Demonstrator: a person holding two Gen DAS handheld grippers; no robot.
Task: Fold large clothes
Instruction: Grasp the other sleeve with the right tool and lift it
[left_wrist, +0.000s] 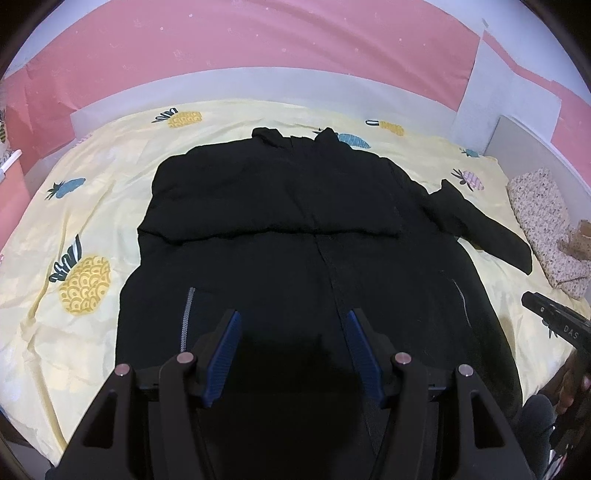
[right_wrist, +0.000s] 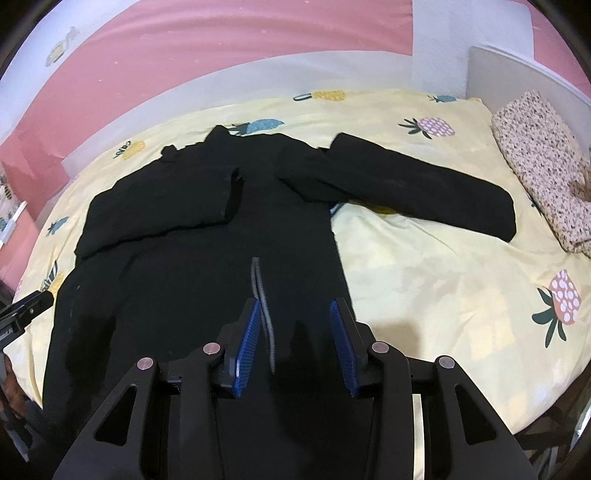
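Starting at the bottom of the left wrist view, the left gripper (left_wrist: 293, 321) points down over the lower body of the black jacket (left_wrist: 295, 229). Its blue-padded fingers (left_wrist: 221, 354) stand apart, with dark cloth visible beneath the gap and no cloth pinched between the pads. A grey pocket zipper (left_wrist: 187, 317) runs just left of the left finger.

In the right wrist view, the right gripper (right_wrist: 293, 315) occupies the bottom centre in the same manner. Its jaws are parted with nothing clamped, and a second grey zipper (right_wrist: 263, 306) passes under the gap close to the left pad (right_wrist: 245, 343). The edge of the jacket falls just right of the right finger.

Mid-frame, the jacket lies flat on the yellow pineapple-print bedsheet (right_wrist: 424, 266). One sleeve is folded across the chest (its straight edge forms a horizontal line across the left wrist view). The other sleeve (right_wrist: 424, 188) extends toward the right of the frame, ending near a floral folded cloth (right_wrist: 543, 177) at the right edge. The collar (left_wrist: 291, 138) sits at the far end of the garment.

Each view shows the opposite gripper at its margin: at the right edge (left_wrist: 554, 317) and at the left edge (right_wrist: 22, 314).

Beyond the bed, a pink wall (left_wrist: 258, 40) fills the top of both frames.
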